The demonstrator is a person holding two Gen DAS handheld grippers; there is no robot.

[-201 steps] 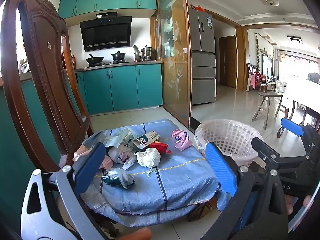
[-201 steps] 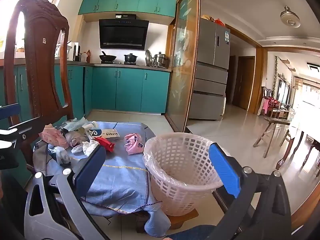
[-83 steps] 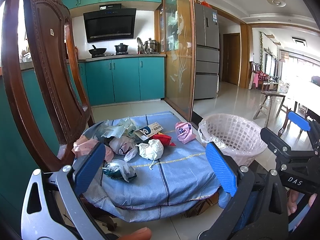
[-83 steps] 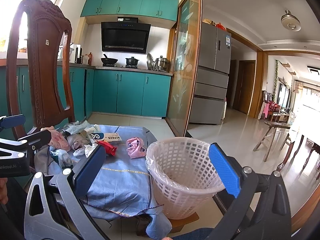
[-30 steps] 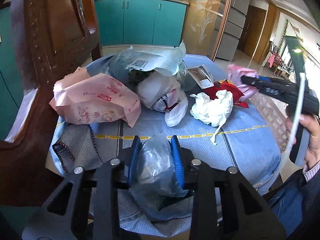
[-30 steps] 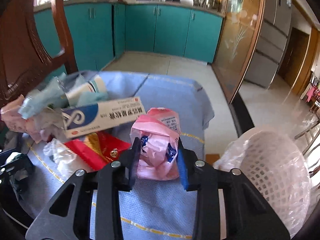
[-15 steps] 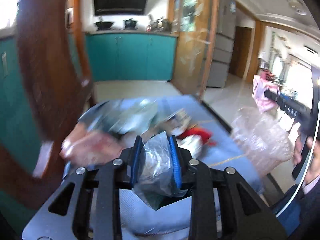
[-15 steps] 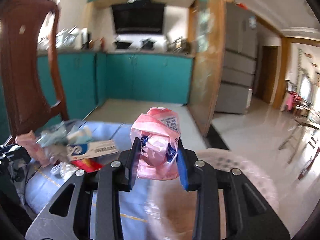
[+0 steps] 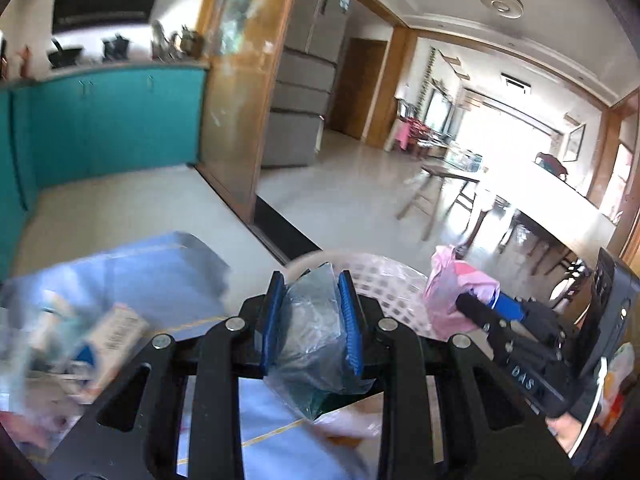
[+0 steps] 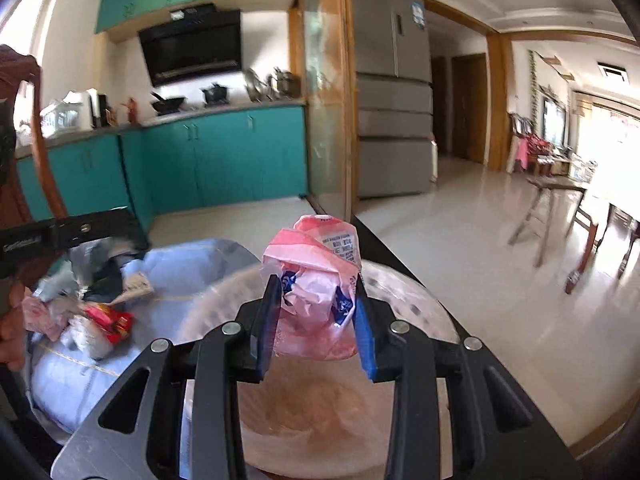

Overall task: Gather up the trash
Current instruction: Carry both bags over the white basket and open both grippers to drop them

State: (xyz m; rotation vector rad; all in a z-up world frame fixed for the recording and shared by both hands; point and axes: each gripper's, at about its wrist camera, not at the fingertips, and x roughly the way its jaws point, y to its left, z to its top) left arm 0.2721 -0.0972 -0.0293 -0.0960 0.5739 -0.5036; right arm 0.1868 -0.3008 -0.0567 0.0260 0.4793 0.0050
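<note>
A: Left wrist view. The clear plastic bag (image 9: 316,336) sat pinched between the blue pads of the left hand-held gripper (image 9: 311,322), jaws closed to the bag's width, its lower end hanging below them.

B: Edges?

A: The white basket (image 9: 384,280) rim lay just beyond the fingertips. The blue cloth (image 9: 160,276) on the surface lay to the left, with a blurred carton (image 9: 116,336) on it. Open floor ran behind the basket. The right hand-held gripper (image 9: 480,306) hung at the basket's right, holding the pink bag (image 9: 452,280).

B: Right wrist view?

A: The right hand-held gripper (image 10: 316,316) was nearly closed on the pink bag (image 10: 316,292), the crumpled top standing above the pads. The basket (image 10: 416,300) mouth lay directly beneath and ahead, blurred. Remaining litter, including a red wrapper (image 10: 108,320), lay on the cloth (image 10: 188,280) to the left.
</note>
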